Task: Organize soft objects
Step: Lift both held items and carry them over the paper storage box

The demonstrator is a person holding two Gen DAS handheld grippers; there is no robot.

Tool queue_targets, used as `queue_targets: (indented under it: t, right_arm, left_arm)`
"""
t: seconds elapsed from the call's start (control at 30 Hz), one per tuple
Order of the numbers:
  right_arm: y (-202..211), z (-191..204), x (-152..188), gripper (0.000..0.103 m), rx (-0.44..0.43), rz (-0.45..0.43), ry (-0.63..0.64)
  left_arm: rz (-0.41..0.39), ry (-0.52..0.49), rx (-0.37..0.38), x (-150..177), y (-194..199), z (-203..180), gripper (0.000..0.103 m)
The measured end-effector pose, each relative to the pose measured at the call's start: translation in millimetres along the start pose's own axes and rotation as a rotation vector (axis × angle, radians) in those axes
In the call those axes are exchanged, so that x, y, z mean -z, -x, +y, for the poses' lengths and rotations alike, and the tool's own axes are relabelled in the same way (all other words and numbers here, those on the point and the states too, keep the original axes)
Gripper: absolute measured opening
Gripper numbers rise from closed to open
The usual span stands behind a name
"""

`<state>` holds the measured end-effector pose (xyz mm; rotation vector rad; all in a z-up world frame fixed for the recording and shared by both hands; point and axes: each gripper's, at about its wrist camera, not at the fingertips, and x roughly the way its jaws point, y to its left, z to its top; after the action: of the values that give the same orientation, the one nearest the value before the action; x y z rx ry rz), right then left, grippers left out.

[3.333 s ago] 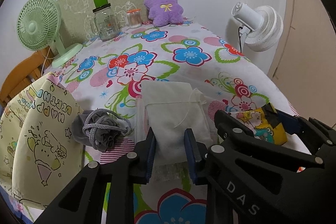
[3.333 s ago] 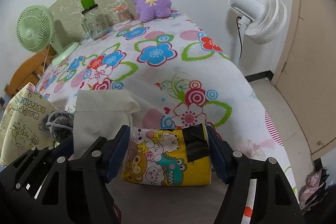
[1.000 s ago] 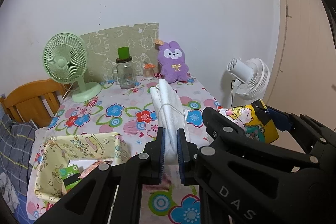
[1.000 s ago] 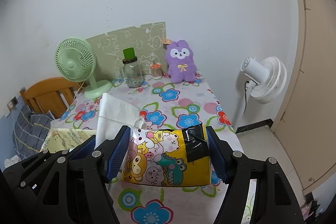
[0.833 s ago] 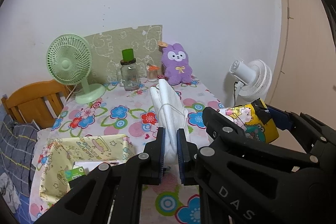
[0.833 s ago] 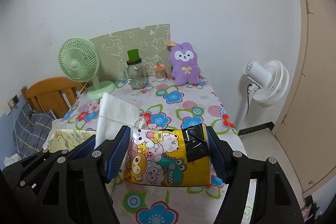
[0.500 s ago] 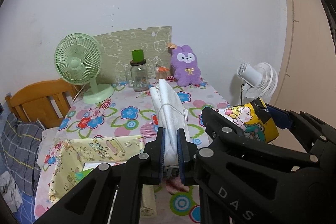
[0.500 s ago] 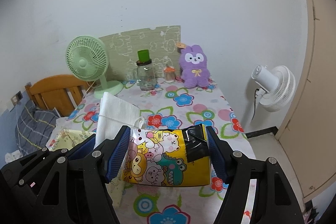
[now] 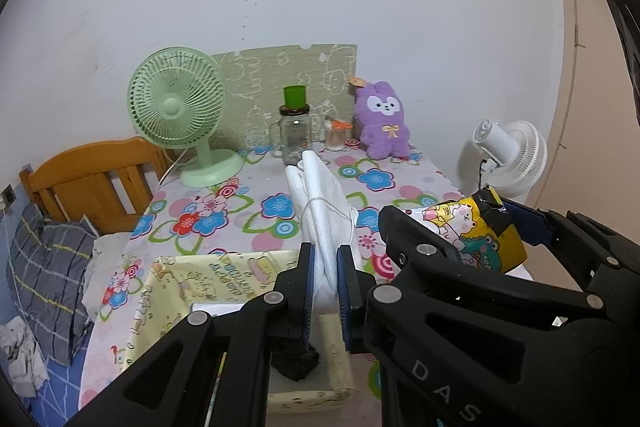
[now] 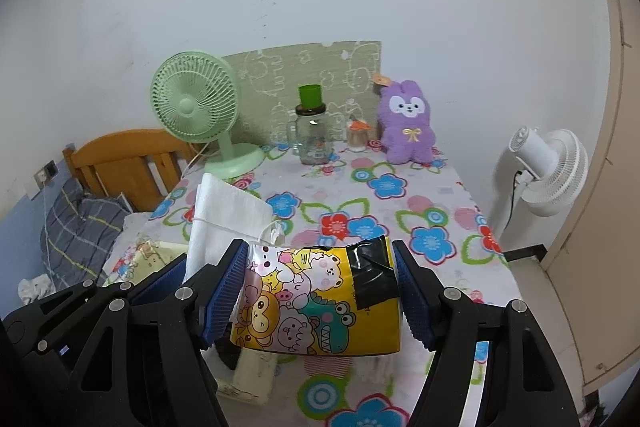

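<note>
My left gripper (image 9: 324, 287) is shut on a white drawstring cloth pouch (image 9: 320, 203) and holds it upright in the air over a pale yellow fabric storage box (image 9: 208, 291). My right gripper (image 10: 320, 291) is shut on a yellow cartoon-print soft packet (image 10: 316, 303) with black tape, held above the table's near edge. The packet also shows in the left wrist view (image 9: 476, 235), to the right of the pouch. The pouch shows in the right wrist view (image 10: 224, 215), left of the packet. The box edge shows below my right gripper (image 10: 148, 251).
On the flowered tablecloth (image 10: 400, 211) at the back stand a green desk fan (image 10: 200, 111), a glass jar with a green cup on top (image 10: 312, 131), a small jar (image 10: 356, 135) and a purple plush bunny (image 10: 408, 123). A white fan (image 10: 548, 163) stands at the right, a wooden bed frame (image 10: 124, 163) at the left.
Both grippers have lifted their soft items off the table and pulled back. Over the last second they have drifted left, so the yellow box now lies under the left gripper.
</note>
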<state>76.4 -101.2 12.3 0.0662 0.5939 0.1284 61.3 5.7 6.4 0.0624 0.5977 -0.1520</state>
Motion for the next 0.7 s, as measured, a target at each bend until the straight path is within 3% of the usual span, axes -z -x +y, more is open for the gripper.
queue_targets:
  t: [0.7]
  right_arm:
    - [-44,67,4,0.073,-0.079,0.059,0.072]
  left_arm:
    - [0.052,0.053,-0.1,18,-16,64,0.009]
